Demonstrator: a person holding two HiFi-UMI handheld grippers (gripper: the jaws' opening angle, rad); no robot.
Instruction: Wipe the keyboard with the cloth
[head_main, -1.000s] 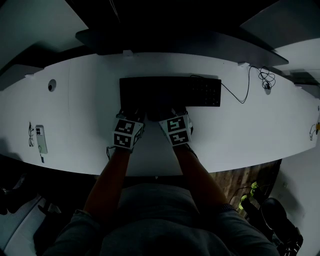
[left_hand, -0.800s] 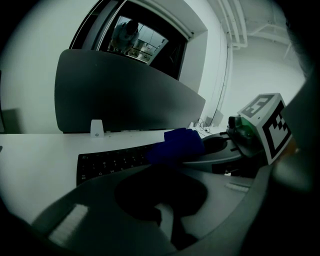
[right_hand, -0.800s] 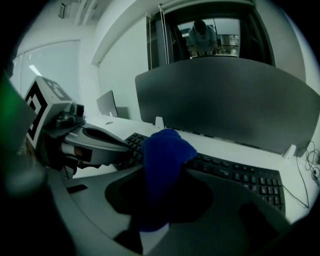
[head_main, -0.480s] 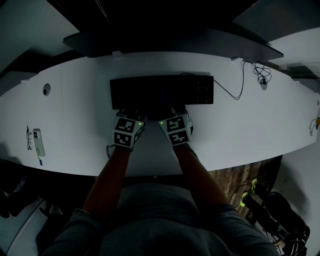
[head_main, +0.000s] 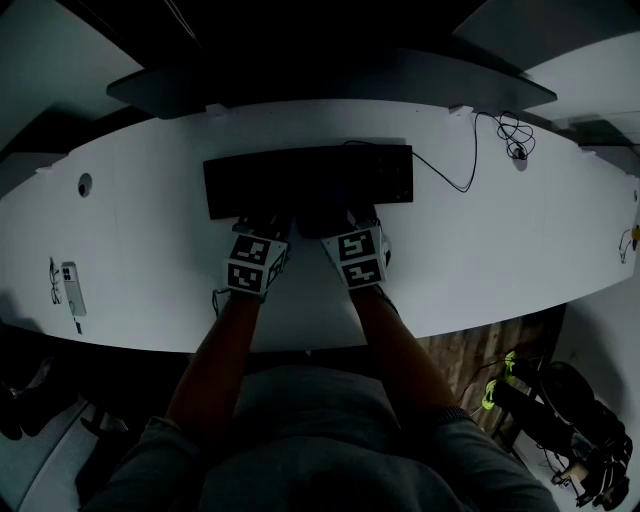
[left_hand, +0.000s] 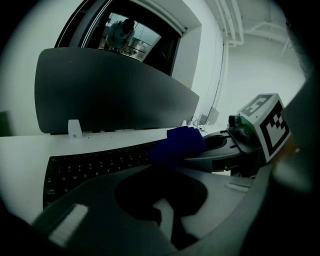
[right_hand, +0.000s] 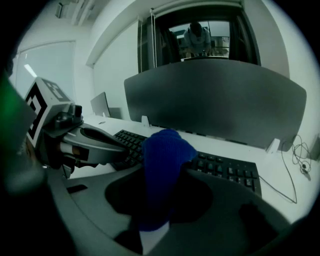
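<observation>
Right gripper (head_main: 346, 226) slid right along keyboard (head_main: 300, 180), clamping cloth (right_hand: 162, 165).

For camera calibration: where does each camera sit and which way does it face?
Head view: on the person's head, facing steeply down at the keyboard; both arms, left gripper, right gripper show.
Left gripper view: on the left gripper, along its shut jaws across the keyboard; right gripper at right.
Right gripper view: on the right gripper, along its jaws shut on the blue cloth; left gripper at left.
Gripper views share keyboard and cloth.
</observation>
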